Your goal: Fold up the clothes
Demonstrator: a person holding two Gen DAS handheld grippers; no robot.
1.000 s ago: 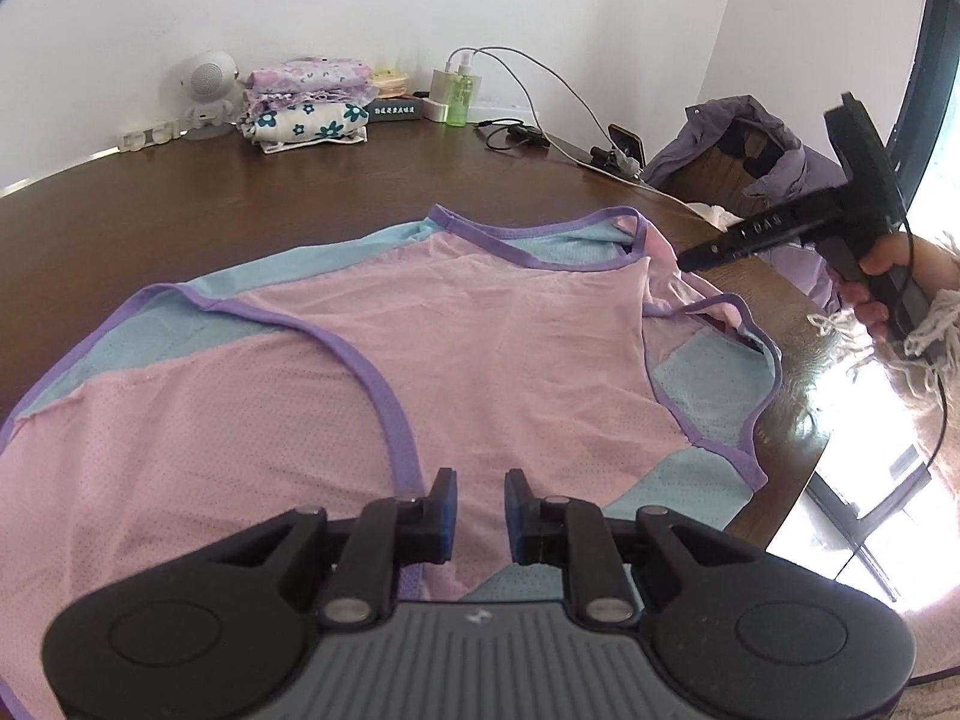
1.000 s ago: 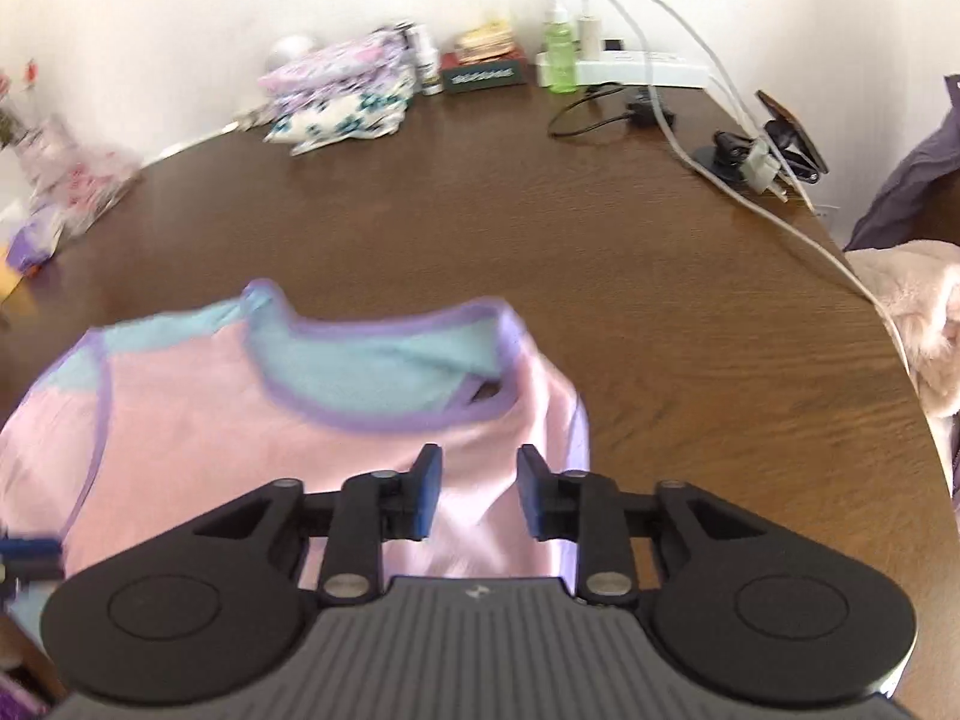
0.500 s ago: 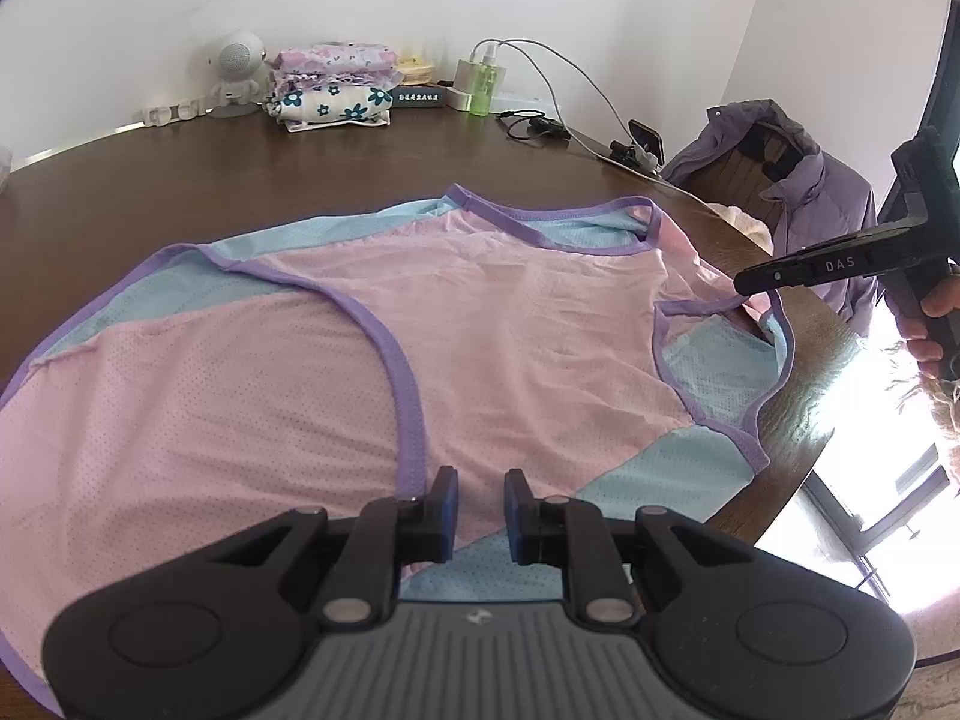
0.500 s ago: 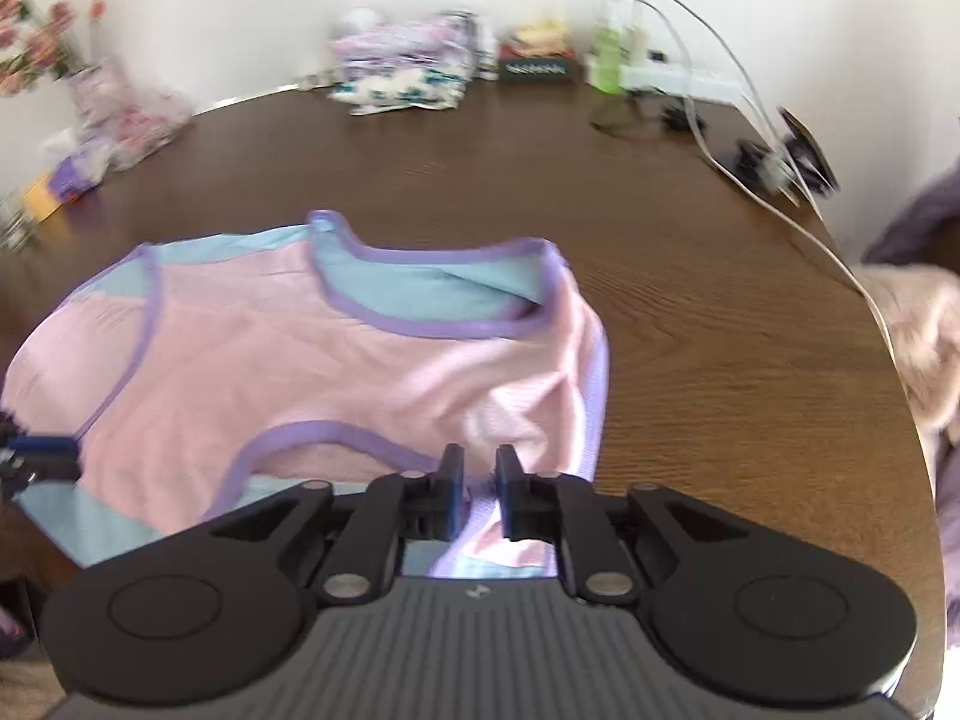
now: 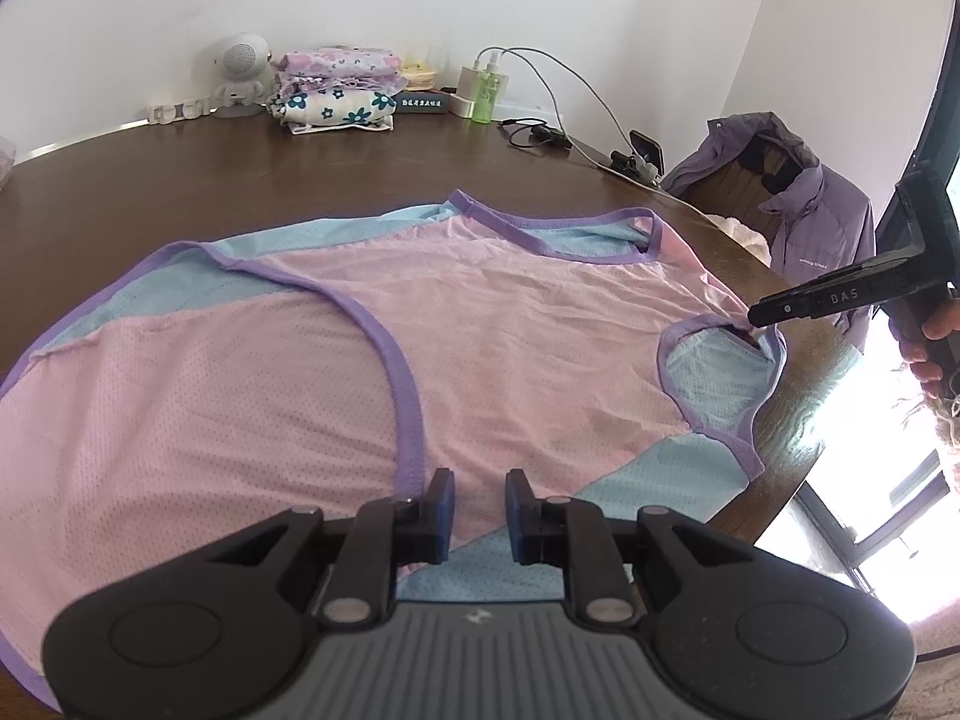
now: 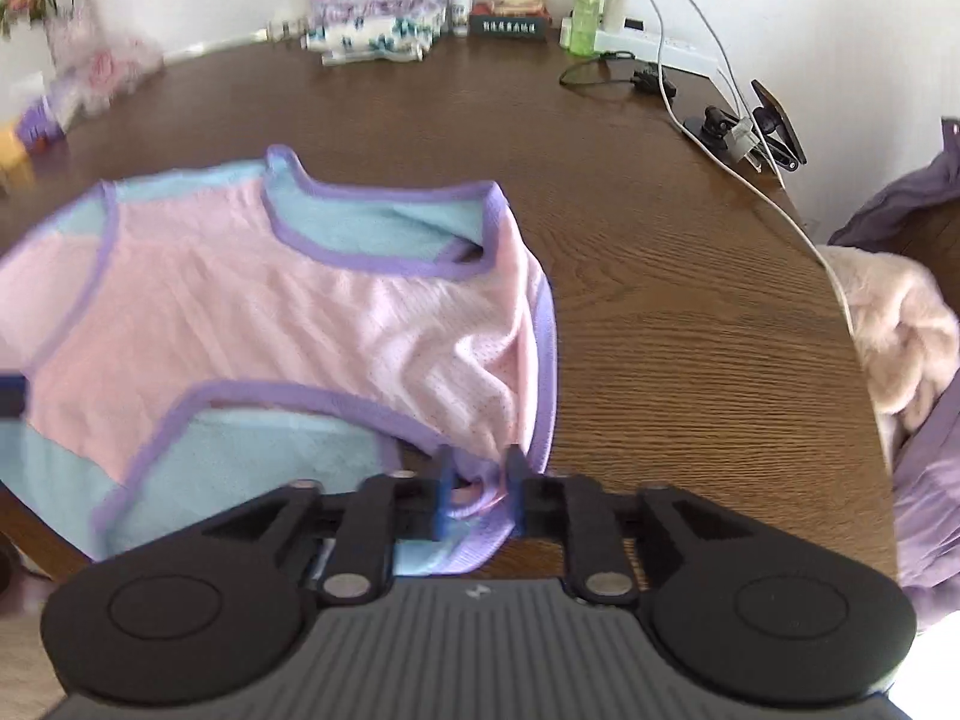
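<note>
- The right gripper has a bunched purple-edged fold of the pink and blue top between its blue pads, and its jaws are opening; whether the pads press the cloth is hard to tell through the blur.
- The left gripper hangs over the near hem of the top, jaws a small gap apart, with nothing clamped between them.
- The top lies spread flat on the brown tabletop, neckline toward the far side, one armhole by the right gripper's tip.
- In the left wrist view, the right gripper reaches in from the side of the top, held by a hand.
- Beyond the top, at the far edge of the tabletop, sits a stack of folded floral clothes, with a green bottle and white cables beside it.
- A purple jacket hangs on a chair past the top's right side.
</note>
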